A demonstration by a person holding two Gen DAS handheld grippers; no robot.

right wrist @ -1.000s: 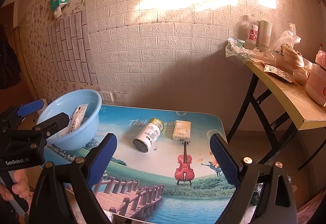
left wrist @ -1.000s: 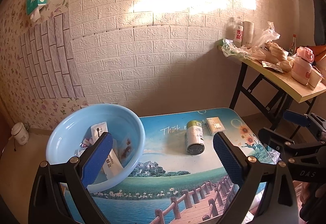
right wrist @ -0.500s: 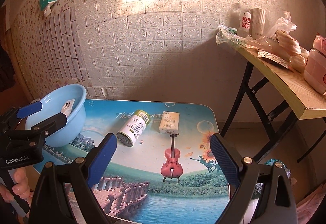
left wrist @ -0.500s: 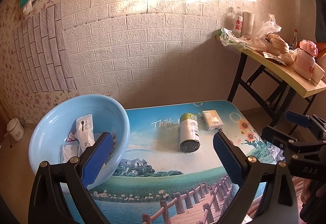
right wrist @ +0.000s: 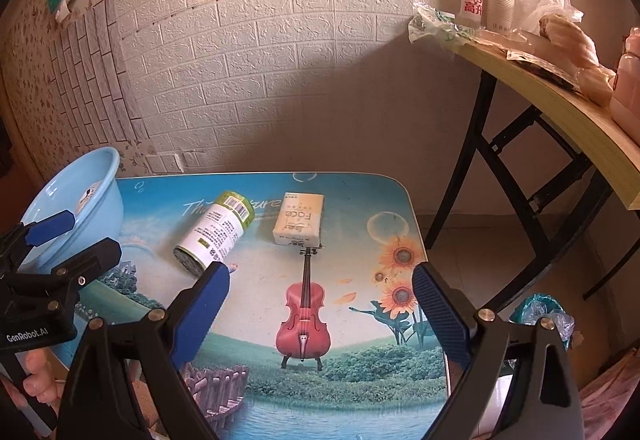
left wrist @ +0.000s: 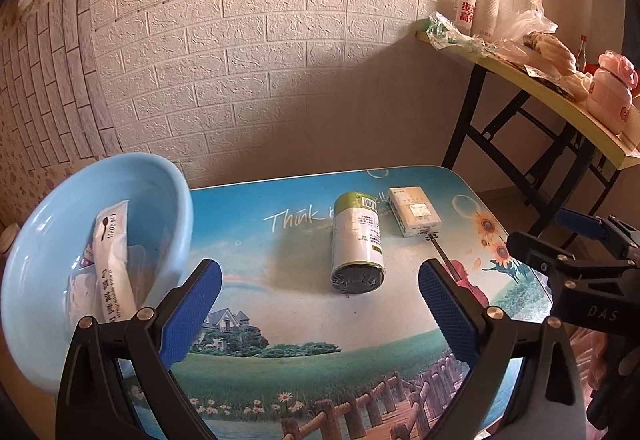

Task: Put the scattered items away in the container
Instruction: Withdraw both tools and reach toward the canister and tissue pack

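1. While both sets of fingers are spread and empty, the round light-blue plastic basin (left wrist: 80, 240) at the picture-printed table's (left wrist: 304, 320) edge holds a long white spoon sachet (left wrist: 114, 260) and smaller packets.
2. Beside the basin lies a green-capped white cylindrical bottle (left wrist: 357, 242).
3. Just beyond the bottle lies a flat cream tissue pack (right wrist: 299, 218).

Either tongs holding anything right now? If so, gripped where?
Nothing held. Left tongs and right tongs are both open and empty; the can and box lie untouched on the table.
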